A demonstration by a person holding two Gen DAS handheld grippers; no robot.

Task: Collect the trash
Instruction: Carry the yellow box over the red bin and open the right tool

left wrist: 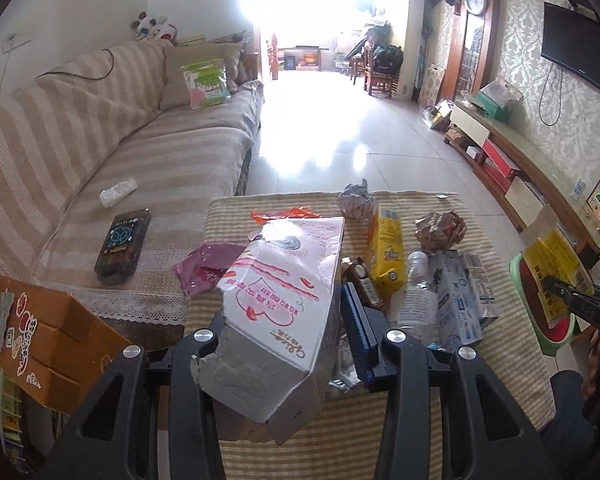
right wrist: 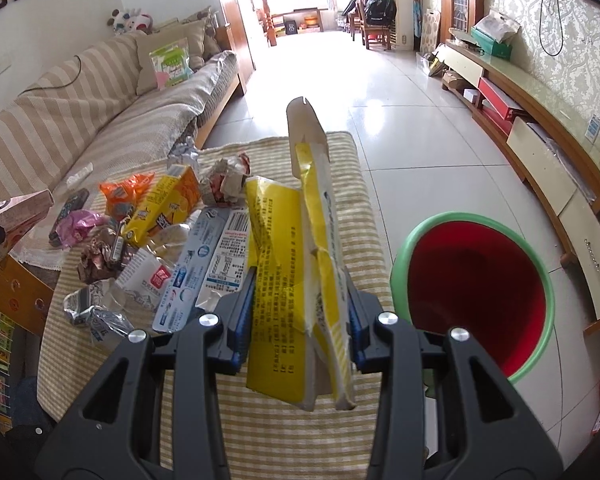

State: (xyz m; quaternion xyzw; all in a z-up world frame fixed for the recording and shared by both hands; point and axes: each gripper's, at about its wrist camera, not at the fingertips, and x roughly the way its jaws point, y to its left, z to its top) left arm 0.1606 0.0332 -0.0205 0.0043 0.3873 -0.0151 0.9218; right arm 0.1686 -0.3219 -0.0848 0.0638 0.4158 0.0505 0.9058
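My left gripper (left wrist: pixel 284 344) clamped a torn white-pink carton (left wrist: pixel 278 300); right gripper (right wrist: pixel 300 320) pinched a flattened yellow cardboard box (right wrist: pixel 284 280) beside the green-rimmed red bin (right wrist: pixel 476 292), wrappers littering the striped table (right wrist: pixel 280 440).

a home living room: striped sofa (left wrist: pixel 112 140), wall television (left wrist: pixel 580 52), tiled floor (right wrist: pixel 412 132).

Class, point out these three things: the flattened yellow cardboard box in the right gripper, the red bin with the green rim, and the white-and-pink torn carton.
Flattened yellow cardboard box (right wrist: pixel 276 256), right wrist view, printed face.
Red bin with green rim (right wrist: pixel 476 216), right wrist view, rim's far edge.
White-and-pink torn carton (left wrist: pixel 284 280), left wrist view, top printed face.
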